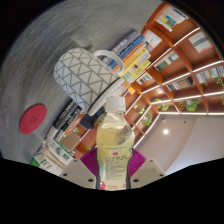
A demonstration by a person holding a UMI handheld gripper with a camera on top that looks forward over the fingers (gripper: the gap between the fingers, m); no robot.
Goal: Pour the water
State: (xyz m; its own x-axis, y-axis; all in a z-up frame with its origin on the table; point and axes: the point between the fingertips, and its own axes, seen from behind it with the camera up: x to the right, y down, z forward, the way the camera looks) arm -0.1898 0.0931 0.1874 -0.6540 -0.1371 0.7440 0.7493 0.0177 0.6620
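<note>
Light warm and fairly bright on the far side, coming from lit strips along the bookshelves point(185, 75), which glare nearly white and wash out detail around them. Side with the red disc point(33, 118) dimmer, greyer, evenly lit. Bottle point(114, 150) close to the lens, backlit; its yellowish liquid glows, cap pale with a soft highlight. Patterned mug point(88, 70) shows gentle shading, no hard shadow. Strong fisheye bending: shelf lines curve, the scene tilts. Overall soft; fine print on the label unreadable.
</note>
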